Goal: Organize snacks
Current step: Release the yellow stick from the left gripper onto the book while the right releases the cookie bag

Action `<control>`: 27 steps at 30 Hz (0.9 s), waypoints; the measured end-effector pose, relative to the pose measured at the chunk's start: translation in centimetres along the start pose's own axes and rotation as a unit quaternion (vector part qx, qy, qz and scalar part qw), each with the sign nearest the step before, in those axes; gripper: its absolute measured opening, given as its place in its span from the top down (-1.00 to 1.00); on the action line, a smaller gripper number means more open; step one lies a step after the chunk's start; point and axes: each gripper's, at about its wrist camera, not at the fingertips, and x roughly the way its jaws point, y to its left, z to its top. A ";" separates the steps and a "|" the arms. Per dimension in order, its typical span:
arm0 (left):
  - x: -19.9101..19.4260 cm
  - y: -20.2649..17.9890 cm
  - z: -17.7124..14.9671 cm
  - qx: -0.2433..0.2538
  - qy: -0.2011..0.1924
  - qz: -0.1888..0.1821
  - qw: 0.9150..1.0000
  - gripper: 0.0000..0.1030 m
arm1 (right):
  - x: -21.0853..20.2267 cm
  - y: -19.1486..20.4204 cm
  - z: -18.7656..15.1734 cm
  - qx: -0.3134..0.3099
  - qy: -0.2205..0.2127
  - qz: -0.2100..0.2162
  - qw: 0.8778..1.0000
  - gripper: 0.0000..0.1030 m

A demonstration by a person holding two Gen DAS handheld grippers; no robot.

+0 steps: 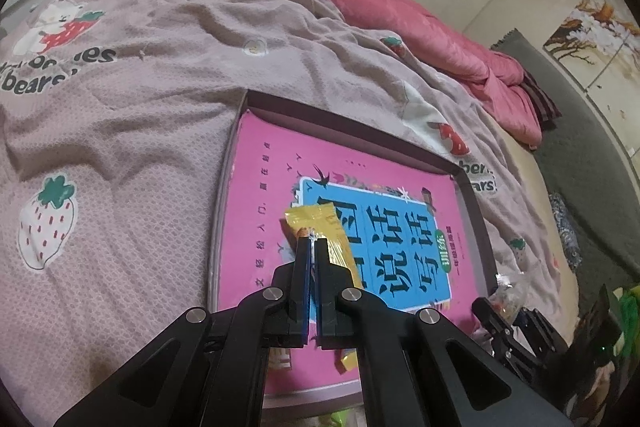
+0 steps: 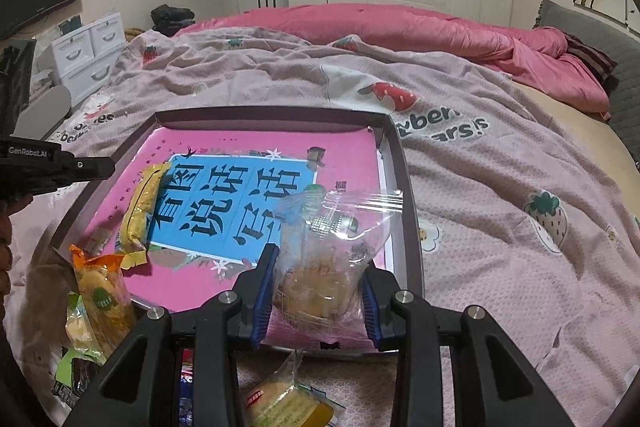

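A dark-rimmed tray (image 2: 412, 227) lies on the bed with a pink and blue book (image 2: 240, 199) inside it. My right gripper (image 2: 316, 297) is shut on a clear snack bag (image 2: 320, 267) holding a brown pastry, above the tray's near right corner. A yellow snack packet (image 2: 140, 211) lies on the book at the left. My left gripper (image 1: 312, 243) is shut and hovers over that yellow packet (image 1: 324, 223); from the right wrist view the left gripper (image 2: 108, 167) stands just left of the packet, apart from it.
Several loose snack packets lie on the bed in front of the tray: an orange one (image 2: 100, 291), a green one (image 2: 76, 367) and a yellow-filled one (image 2: 280, 399). A strawberry-print blanket (image 1: 140, 131) covers the bed, with a pink quilt (image 2: 400, 27) behind.
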 end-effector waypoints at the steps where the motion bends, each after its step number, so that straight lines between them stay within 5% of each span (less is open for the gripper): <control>1: 0.0 -0.1 -0.1 0.001 0.002 0.001 1.000 0.98 | 0.0 -0.1 0.0 0.001 0.000 0.000 1.000 0.27; 15: -0.2 -1.4 -1.3 0.047 0.019 0.022 0.998 0.92 | 0.2 -0.8 -0.1 0.022 0.016 0.010 1.000 0.27; 27: -1.0 -1.8 -1.6 0.057 0.014 0.024 0.998 0.55 | -0.5 -1.5 0.1 0.043 0.005 0.024 0.999 0.15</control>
